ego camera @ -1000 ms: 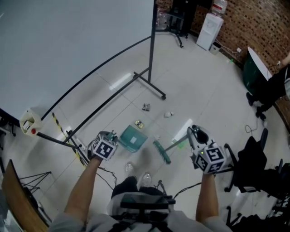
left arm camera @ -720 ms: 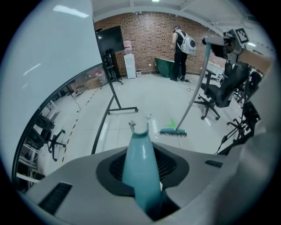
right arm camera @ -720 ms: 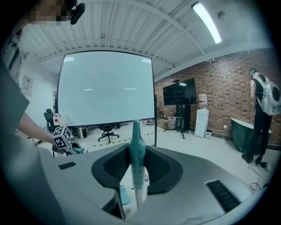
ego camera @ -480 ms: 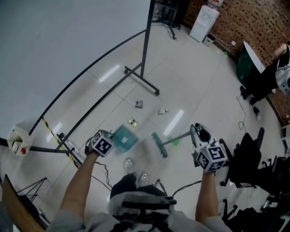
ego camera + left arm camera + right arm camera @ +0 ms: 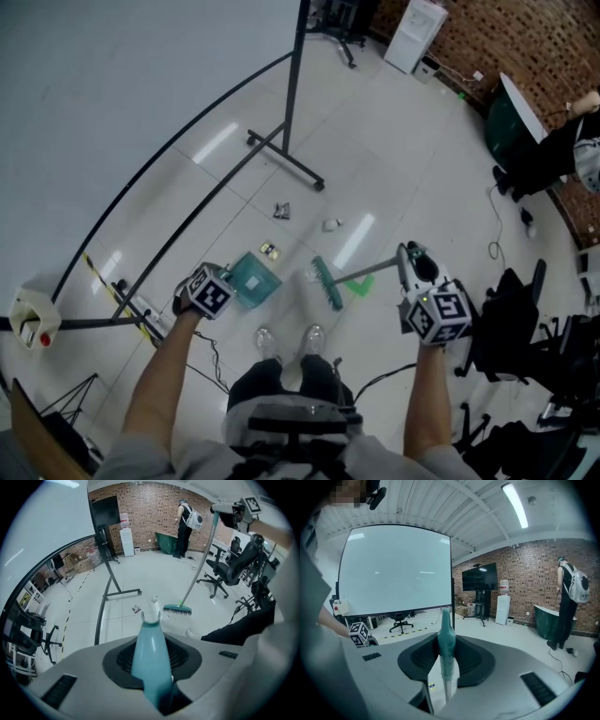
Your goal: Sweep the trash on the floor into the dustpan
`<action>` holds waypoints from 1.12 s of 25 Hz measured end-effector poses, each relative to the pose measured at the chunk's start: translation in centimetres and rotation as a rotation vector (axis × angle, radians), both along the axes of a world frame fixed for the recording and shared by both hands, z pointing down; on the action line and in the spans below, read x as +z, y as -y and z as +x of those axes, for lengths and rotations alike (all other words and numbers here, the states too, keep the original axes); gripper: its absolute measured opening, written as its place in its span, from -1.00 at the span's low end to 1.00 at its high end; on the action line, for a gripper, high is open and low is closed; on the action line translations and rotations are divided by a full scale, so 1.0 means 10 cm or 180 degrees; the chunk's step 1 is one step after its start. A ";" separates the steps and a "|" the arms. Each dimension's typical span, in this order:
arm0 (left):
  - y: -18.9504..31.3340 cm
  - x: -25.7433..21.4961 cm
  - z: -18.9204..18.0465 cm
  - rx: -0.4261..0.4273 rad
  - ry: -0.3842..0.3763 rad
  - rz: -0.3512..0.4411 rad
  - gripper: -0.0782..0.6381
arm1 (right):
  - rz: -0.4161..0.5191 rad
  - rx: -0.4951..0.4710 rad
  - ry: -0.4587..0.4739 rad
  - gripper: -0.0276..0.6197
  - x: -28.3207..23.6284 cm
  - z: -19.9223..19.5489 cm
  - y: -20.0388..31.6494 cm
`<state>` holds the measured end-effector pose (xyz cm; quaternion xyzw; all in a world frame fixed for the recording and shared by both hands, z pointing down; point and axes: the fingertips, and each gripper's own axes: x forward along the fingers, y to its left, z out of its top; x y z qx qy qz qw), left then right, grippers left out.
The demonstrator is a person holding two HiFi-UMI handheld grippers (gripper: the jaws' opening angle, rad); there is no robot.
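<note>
**Clerk:** Entry one, the tongs?

**Checker:** Left gripper: jaws clamped on the teal handle of the dustpan, aimed steeply at the floor. Right gripper: jaws closed tight on the teal grip of the broom. The broom's grey shaft slopes down and leftward to the bristle head.

**Clerk:** Entry two, where do dustpan and broom sit?

**Checker:** Both are low over the white tile floor, just ahead of the person's shoes. The dustpan is on the left. The broom head is just beside it on the right, with a narrow strip of tile between them. The head view is too small to say whether the pan's lip rests on the tile. It is probably very close.

**Clerk:** Entry three, trash?

**Checker:** Three pieces, all on the tile outside the pan.
- A small scrap lies just beyond the dustpan.
- A dark crumpled wrapper lies farther out.
- A white wad lies to the wrapper's right, beyond the broom head.

**Clerk:** Entry four, surroundings?

**Checker:**
- A green tape mark is on the tile beside the broom head.
- A large white screen stands on a black stand, well beyond the trash.
- A water dispenser stands by the brick wall.
- A green bin has a person in black next to it.
- Black office chairs stand at the right.
</note>
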<state>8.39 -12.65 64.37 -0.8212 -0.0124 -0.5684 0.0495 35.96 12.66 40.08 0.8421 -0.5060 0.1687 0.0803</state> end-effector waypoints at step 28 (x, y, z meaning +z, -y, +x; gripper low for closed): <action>0.10 0.08 0.72 -0.0009 0.0364 0.0113 -0.52 | -0.0219 0.0022 -0.0229 -0.61 0.62 2.57 0.59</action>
